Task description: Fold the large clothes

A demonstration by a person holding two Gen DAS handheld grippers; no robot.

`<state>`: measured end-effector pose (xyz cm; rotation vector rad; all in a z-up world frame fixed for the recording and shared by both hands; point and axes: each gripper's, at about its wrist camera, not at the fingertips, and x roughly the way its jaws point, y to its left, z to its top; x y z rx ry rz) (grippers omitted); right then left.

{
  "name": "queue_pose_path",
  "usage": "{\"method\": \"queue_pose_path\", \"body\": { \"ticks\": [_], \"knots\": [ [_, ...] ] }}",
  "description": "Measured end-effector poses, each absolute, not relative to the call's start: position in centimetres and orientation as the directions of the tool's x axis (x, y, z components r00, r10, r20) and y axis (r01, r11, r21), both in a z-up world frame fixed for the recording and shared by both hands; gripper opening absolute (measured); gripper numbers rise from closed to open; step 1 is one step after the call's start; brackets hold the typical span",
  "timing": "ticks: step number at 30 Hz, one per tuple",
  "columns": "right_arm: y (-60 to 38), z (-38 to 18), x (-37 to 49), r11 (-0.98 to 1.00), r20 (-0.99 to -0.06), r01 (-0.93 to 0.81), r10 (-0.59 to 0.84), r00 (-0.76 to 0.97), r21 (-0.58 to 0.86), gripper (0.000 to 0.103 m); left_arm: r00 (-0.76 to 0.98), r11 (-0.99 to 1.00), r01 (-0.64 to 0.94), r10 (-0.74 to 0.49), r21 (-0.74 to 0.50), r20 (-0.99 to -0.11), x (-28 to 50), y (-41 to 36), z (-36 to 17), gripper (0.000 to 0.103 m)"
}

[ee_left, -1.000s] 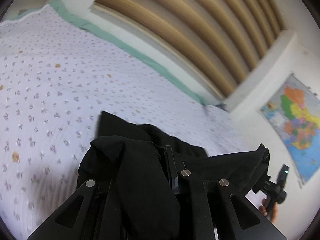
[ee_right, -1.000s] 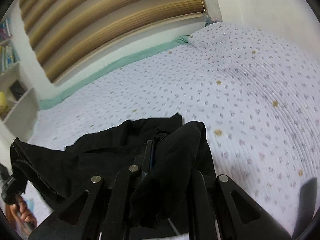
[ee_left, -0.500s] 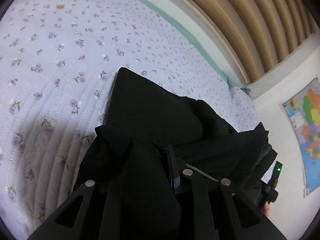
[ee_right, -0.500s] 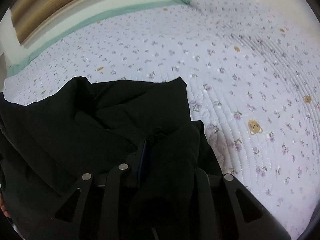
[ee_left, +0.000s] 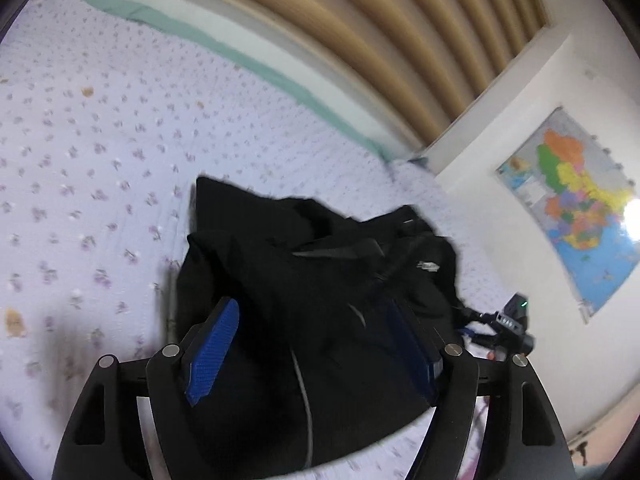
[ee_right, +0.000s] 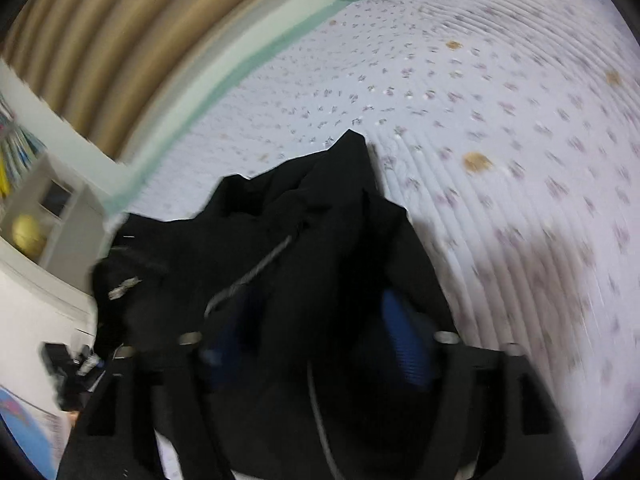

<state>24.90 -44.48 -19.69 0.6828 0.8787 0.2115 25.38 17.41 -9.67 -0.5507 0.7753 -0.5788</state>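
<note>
You are holding both claws low over the bed (ee_left: 80,128), and the black garment (ee_left: 304,280) is lying bunched in a heap on the quilted, flower-printed cover, toward the near edge of the bed where you are standing.

Your left claw (ee_left: 316,344) is opening: its jaws are standing wide apart, blue pads (ee_left: 212,348) showing on the inner faces, and the dark cloth is lying between them without being pressed. A grey cord is trailing down the fabric between the fingers. At the right of that view your other tool is showing beside the garment's far end, in front of a white wall carrying a coloured map (ee_left: 576,204).

Your right claw (ee_right: 316,340) is opening too: its jaws are spread wide, and the garment (ee_right: 280,248) is slumping between the blue pads (ee_right: 404,344), loose rather than clamped. This view is blurred, so you cannot tell whether the cloth is brushing a pad. One pointed corner of the garment is reaching out toward the middle of the bed (ee_right: 500,120).

A pale green sheet edge (ee_left: 248,60) is running along the far edge of the bed, under tan slatted blinds (ee_left: 360,12). A shelf unit (ee_right: 44,208) is standing past the bed's far left corner in the right wrist view.
</note>
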Motion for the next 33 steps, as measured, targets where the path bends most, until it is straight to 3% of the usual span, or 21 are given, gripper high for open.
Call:
{"method": "queue_pose_path", "body": {
  "ticks": [3,6,11,19,25,26,27,28,29,30,32,33],
  "knots": [
    [-44.9,-18.6,23.1,0.785,-0.625,0.076,0.427,0.653,0.615,0.083,0.618,0.764,0.269,-0.604,-0.586,-0.503,24.4,18.2,-8.7,0.078],
    [-43.0,-17.1,23.5,0.899,-0.697,0.067,0.286,0.657,0.432,0.083,0.624,0.805,0.23,-0.553,-0.547,-0.551,25.2,18.1,-9.3,0.078],
    [-40.9,-15.8,25.5,0.966,-0.729,0.045,0.161,0.665,0.255,0.083,0.617,0.844,0.151,-0.488,-0.516,-0.617,28.7,18.0,-11.5,0.078],
    [-43.4,-17.0,33.3,0.953,-0.728,0.02,0.218,0.65,0.304,0.084,0.601,0.856,0.16,-0.479,-0.491,-0.64,33.6,17.2,-11.9,0.078],
    [-42.4,-19.7,38.9,0.941,-0.772,-0.052,0.306,0.557,0.335,0.084,0.47,0.768,0.077,-0.591,-0.636,-0.656,38.6,17.4,-15.3,0.078],
    [-42.1,-20.4,39.4,0.941,-0.785,-0.054,0.308,0.538,0.333,0.081,0.466,0.767,0.084,-0.595,-0.636,-0.655,38.9,17.0,-15.6,0.078],
    [-41.7,-20.4,39.3,0.949,-0.787,-0.059,0.29,0.544,0.309,0.063,0.471,0.767,0.093,-0.596,-0.635,-0.65,39.0,16.7,-15.6,0.077],
    [-41.2,-20.3,39.0,0.961,-0.785,-0.068,0.259,0.563,0.268,0.052,0.487,0.764,0.104,-0.597,-0.636,-0.638,38.9,16.6,-15.4,0.071],
    [-40.7,-19.9,38.2,0.974,-0.772,-0.07,0.213,0.599,0.214,0.035,0.519,0.756,0.126,-0.602,-0.642,-0.606,38.5,16.7,-14.9,0.053],
    [-40.5,-19.5,37.6,0.978,-0.759,-0.071,0.197,0.621,0.195,0.022,0.537,0.75,0.143,-0.607,-0.646,-0.586,38.1,16.8,-14.5,0.043],
    [-40.2,-18.2,35.7,0.99,-0.719,-0.052,0.132,0.682,0.132,0.018,0.566,0.735,0.159,-0.615,-0.659,-0.55,36.9,17.3,-13.4,0.018],
    [-40.0,-17.4,34.9,0.993,-0.704,-0.044,0.109,0.702,0.109,0.016,0.577,0.73,0.168,-0.617,-0.662,-0.534,36.3,17.4,-12.8,0.015]
  ]
}}
